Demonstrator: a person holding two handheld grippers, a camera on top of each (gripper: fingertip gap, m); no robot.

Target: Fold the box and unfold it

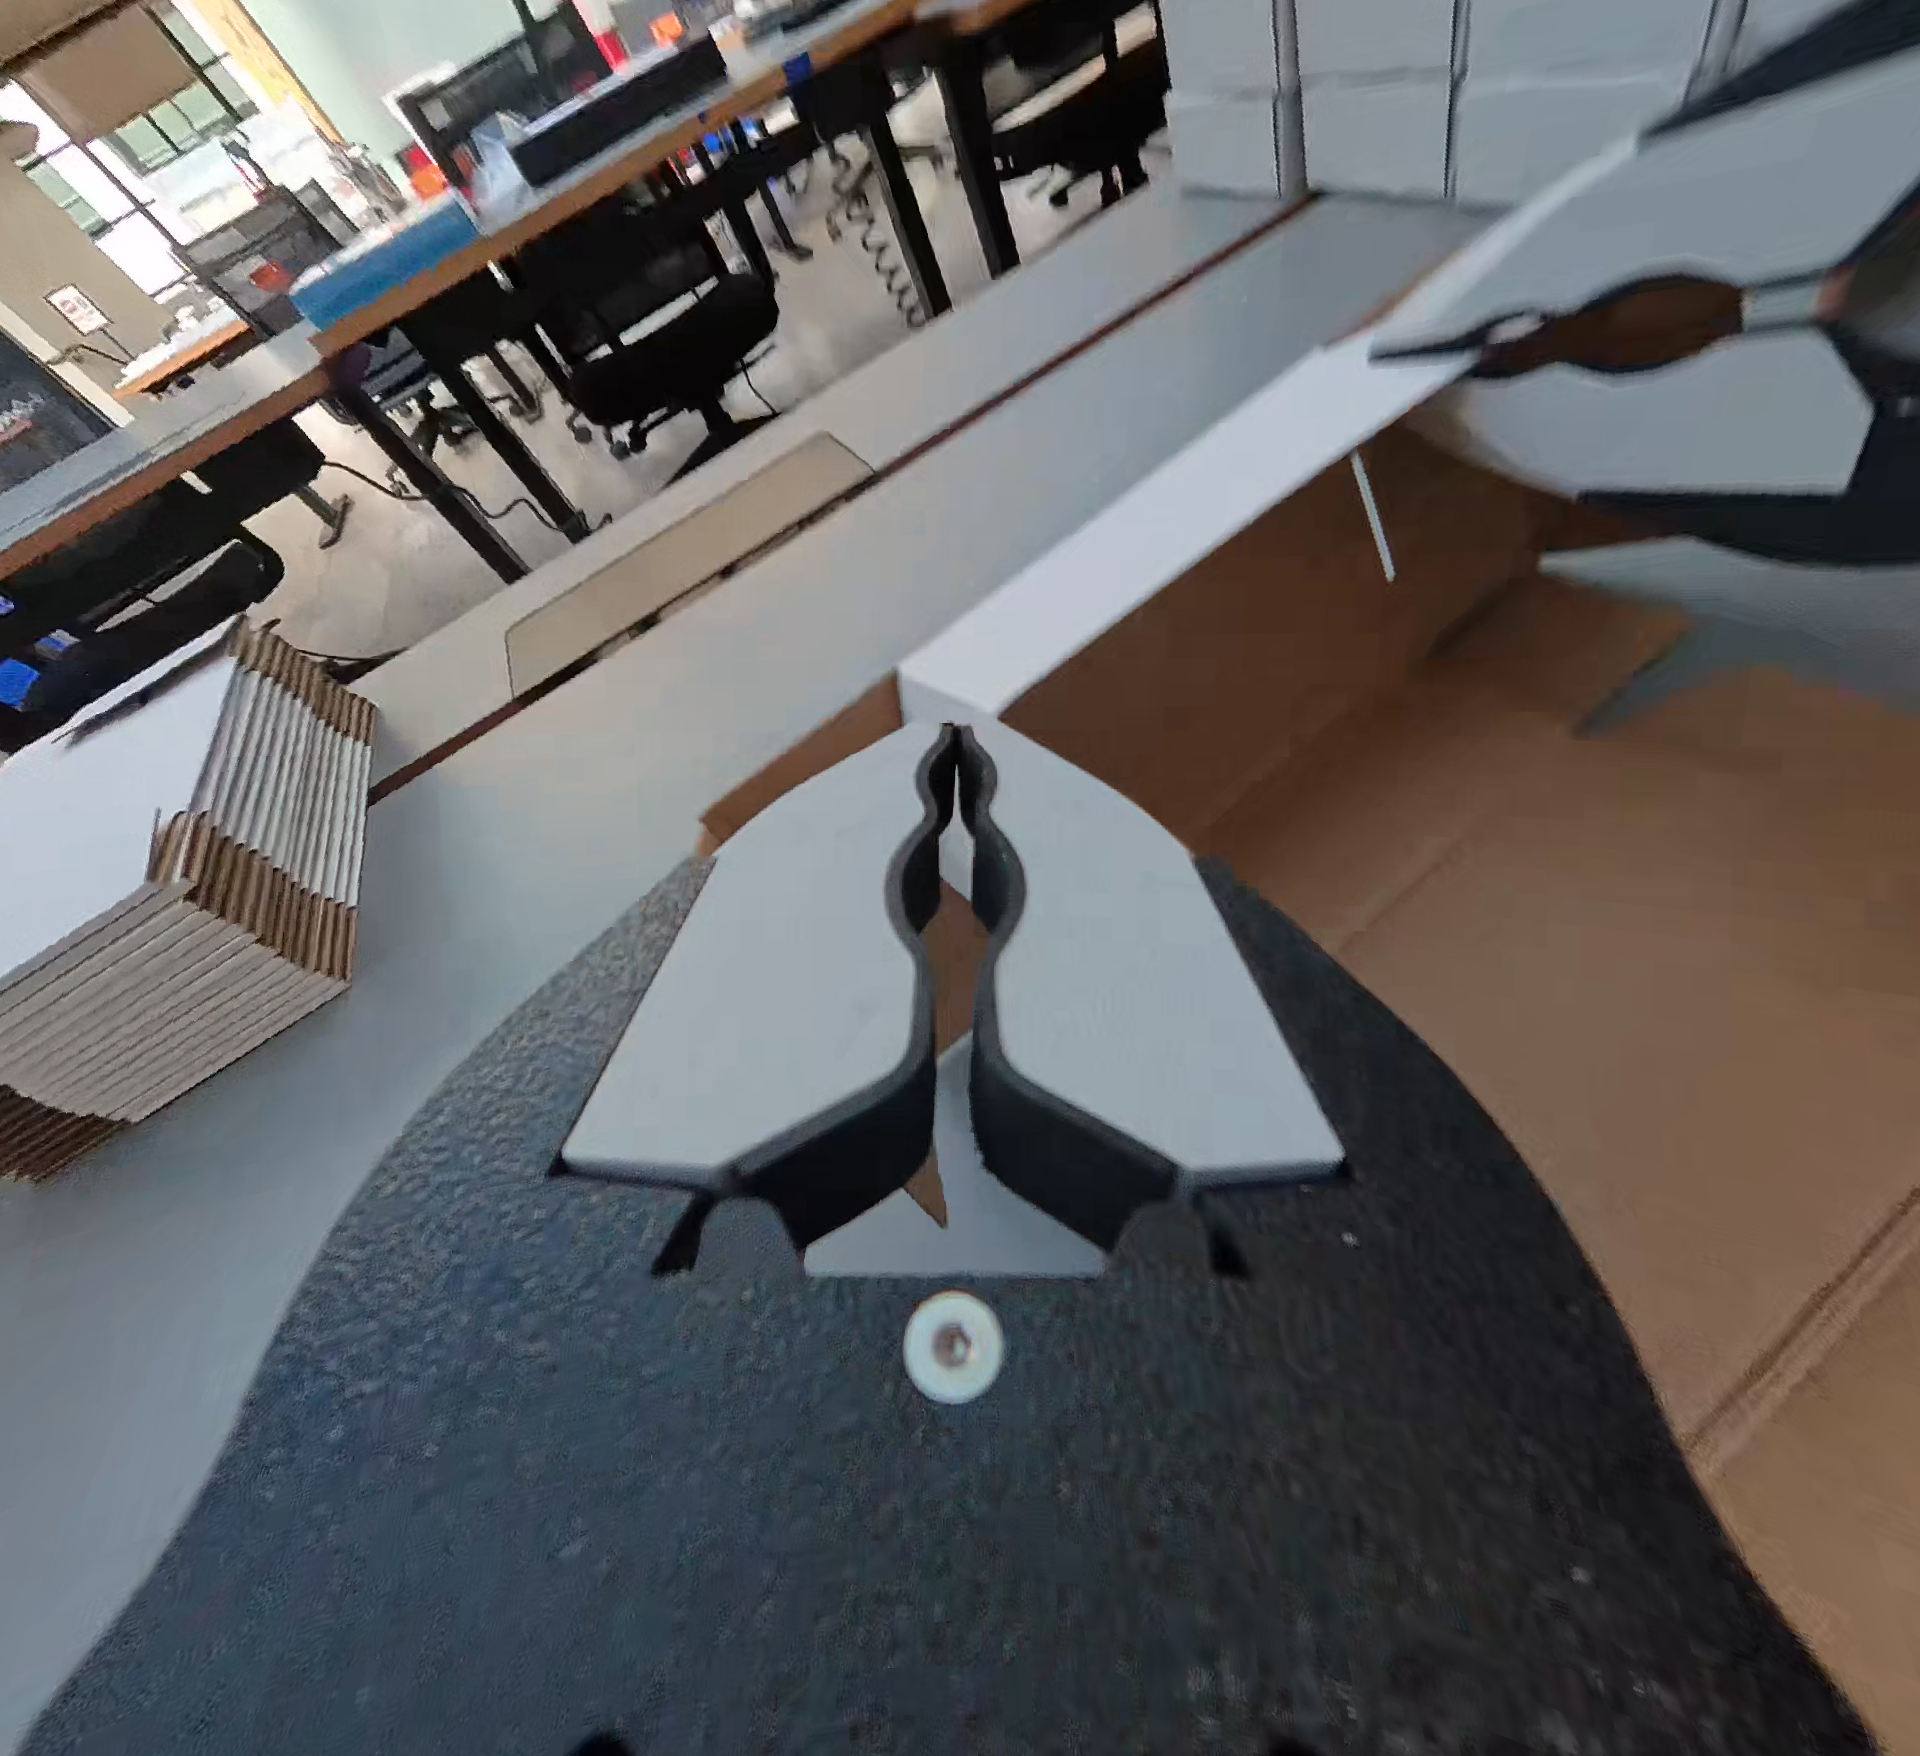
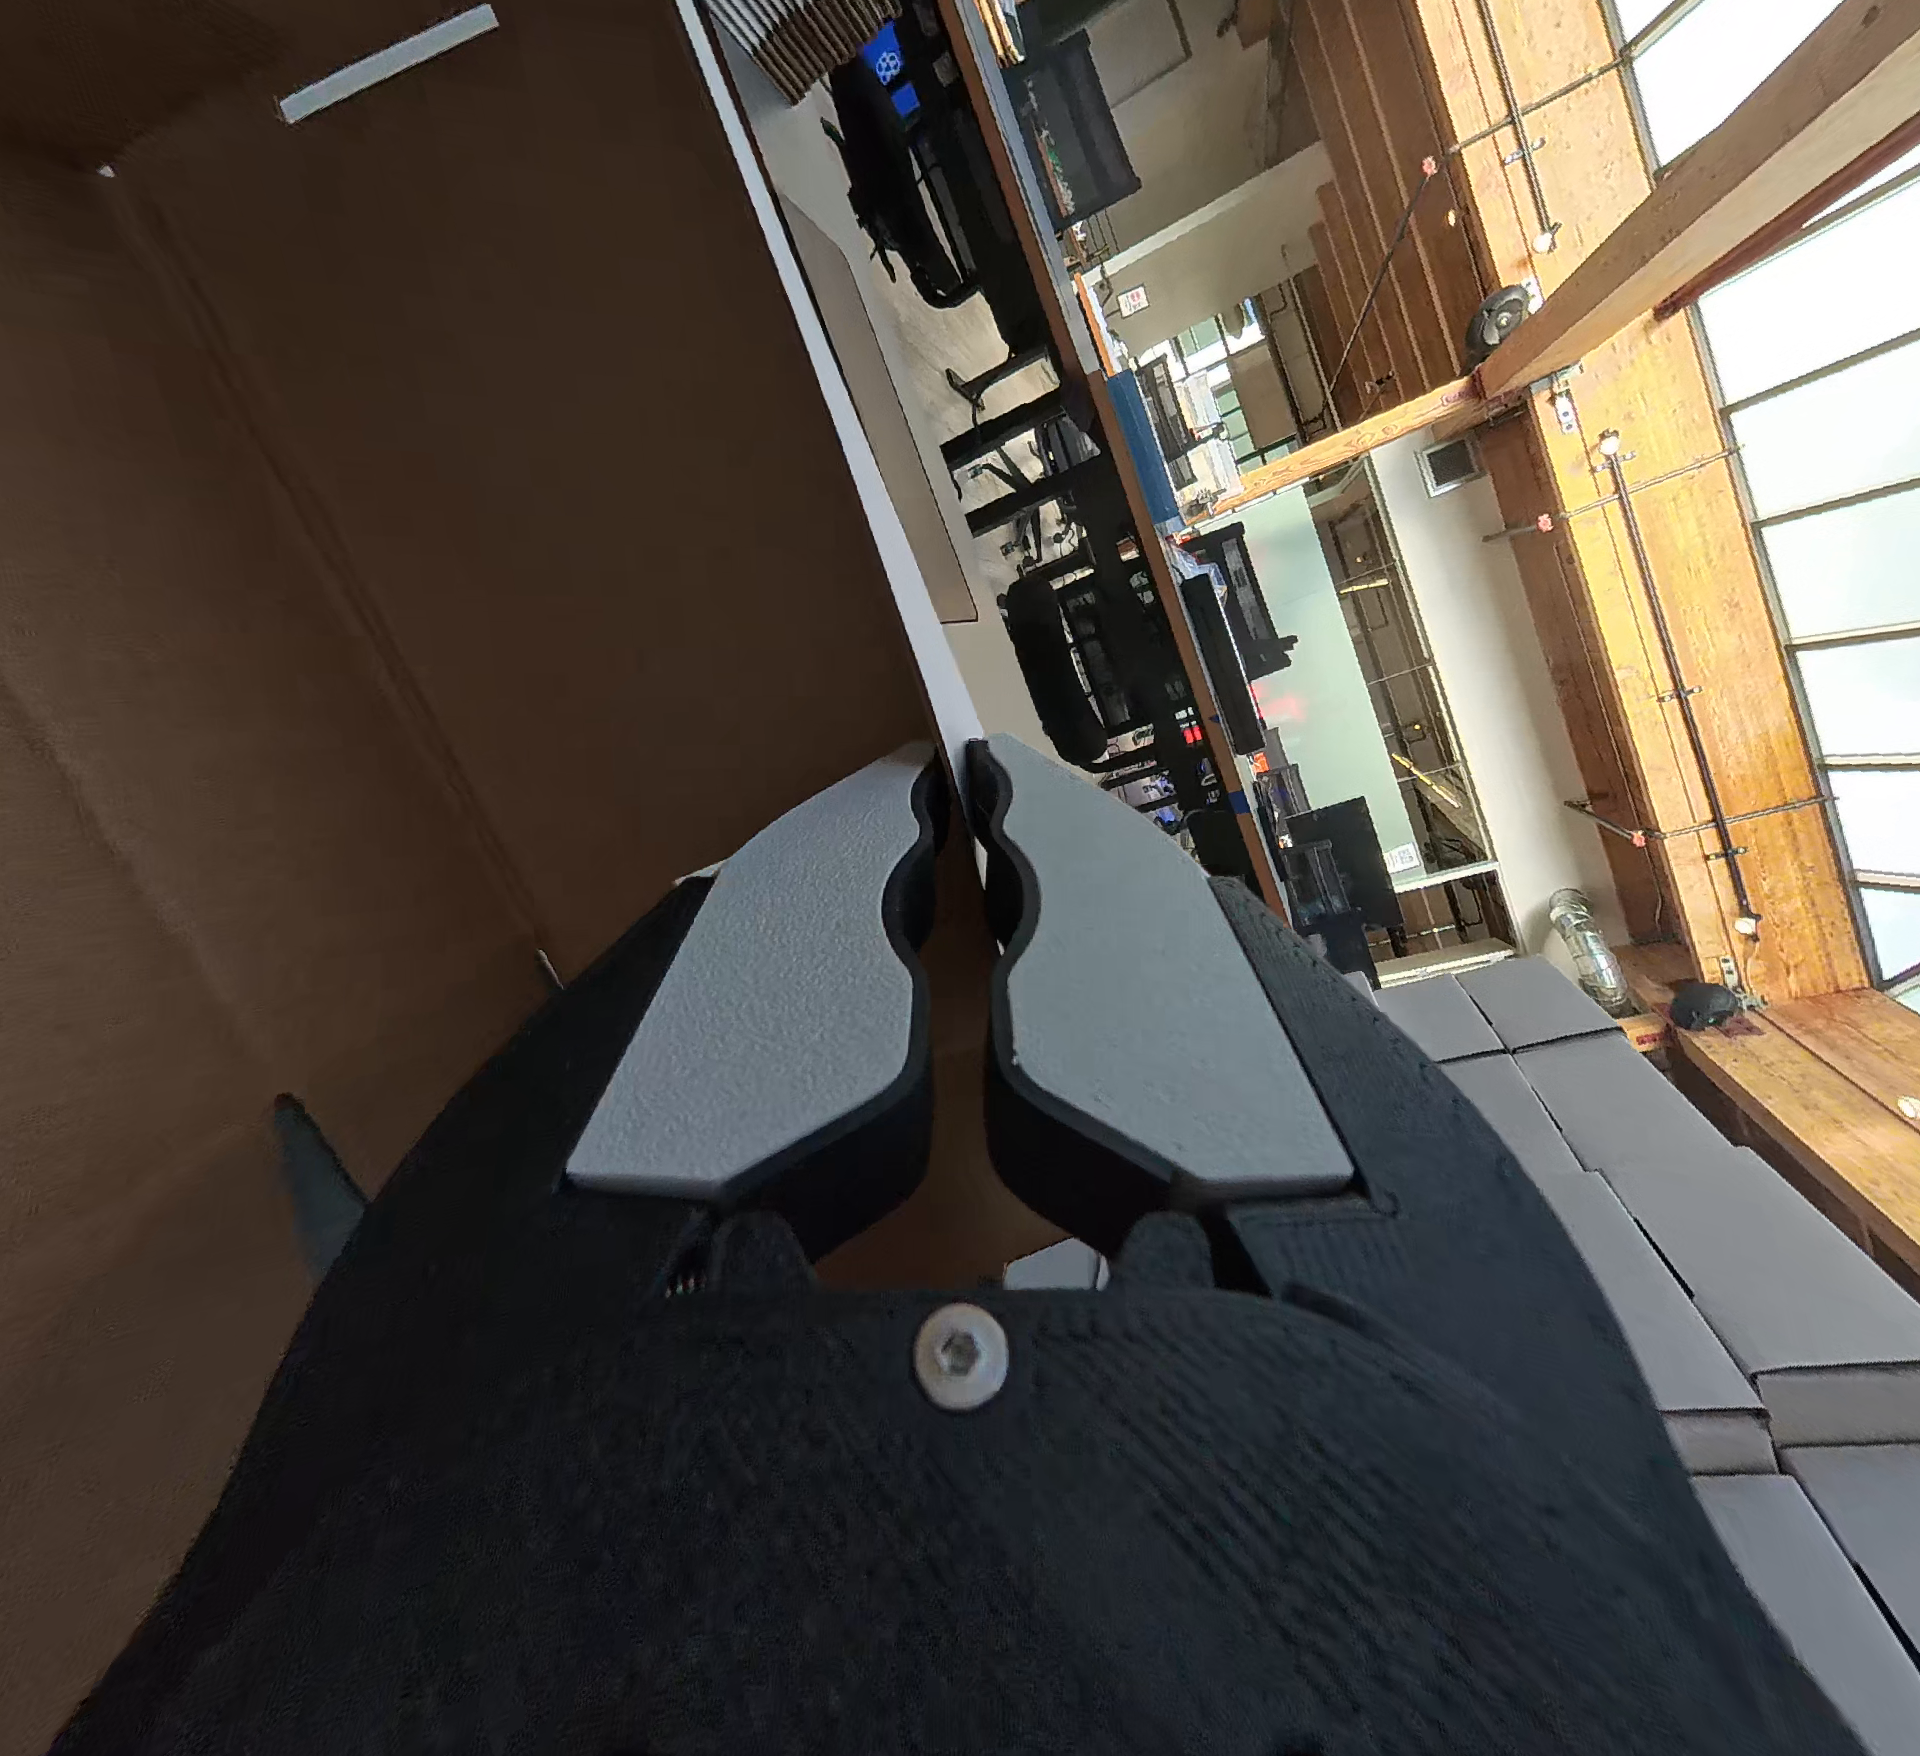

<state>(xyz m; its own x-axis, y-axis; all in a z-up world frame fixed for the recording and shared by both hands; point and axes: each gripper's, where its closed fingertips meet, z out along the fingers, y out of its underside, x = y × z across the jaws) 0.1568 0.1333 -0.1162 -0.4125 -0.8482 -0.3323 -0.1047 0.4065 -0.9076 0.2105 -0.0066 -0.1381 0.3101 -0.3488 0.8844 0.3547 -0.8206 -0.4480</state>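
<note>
The box is cardboard, white outside and brown inside, and lies open on the grey table with its long far wall raised. My left gripper is shut on the near end of that wall, with brown card showing between the fingers. My right gripper is shut on the wall's top edge farther along. In the right wrist view, which is rolled sideways, the right gripper pinches the white edge, with the brown inside of the box to the left.
A stack of flat cardboard blanks sits on the table to the left. A wall of folded white boxes stands at the back right, and also shows in the right wrist view. A flat card piece lies near the table's far edge. Desks and chairs stand beyond.
</note>
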